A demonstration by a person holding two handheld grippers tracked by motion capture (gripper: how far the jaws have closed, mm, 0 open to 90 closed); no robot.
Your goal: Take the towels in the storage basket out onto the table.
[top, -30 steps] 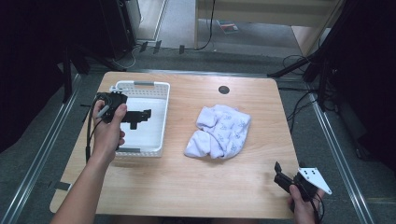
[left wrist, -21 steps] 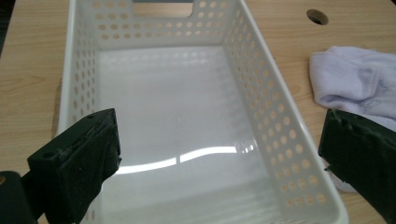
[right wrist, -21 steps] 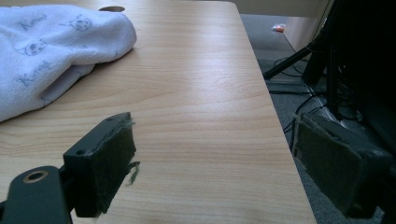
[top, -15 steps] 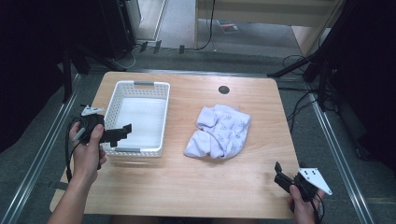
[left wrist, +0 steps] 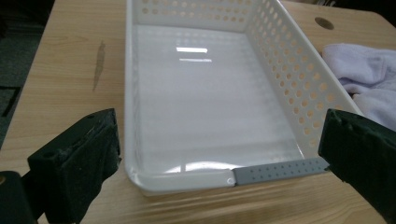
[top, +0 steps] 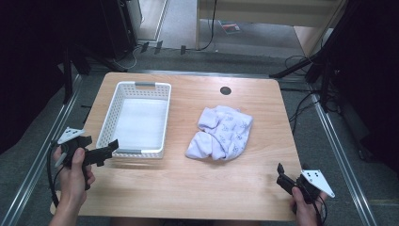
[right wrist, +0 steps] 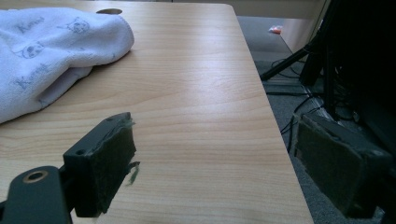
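From the high view, the left claw (top: 106,151) sits at the near left corner of the desk (top: 197,188), just in front of the white basket (top: 136,117). Its jaws are wide apart and hold nothing. The basket has nothing in it. The right claw (top: 282,178) is at the near right corner of the desk, well apart from the basket. Its jaws are apart too, with nothing between them.

A pale purple towel (top: 220,133) lies bunched up in the middle of the desk, to the right of the basket and not touching it.

The left gripper view looks right into the basket (left wrist: 205,107). It shows the shiny floor, the little holes in the walls and a grey strip on the near rim. A bit of the towel (left wrist: 369,79) peeks in at the right.

The right gripper view shows the towel (right wrist: 51,51) up close, with small printed faces and words on it. It also shows the desk edge and dark cables (right wrist: 289,79) on the floor.
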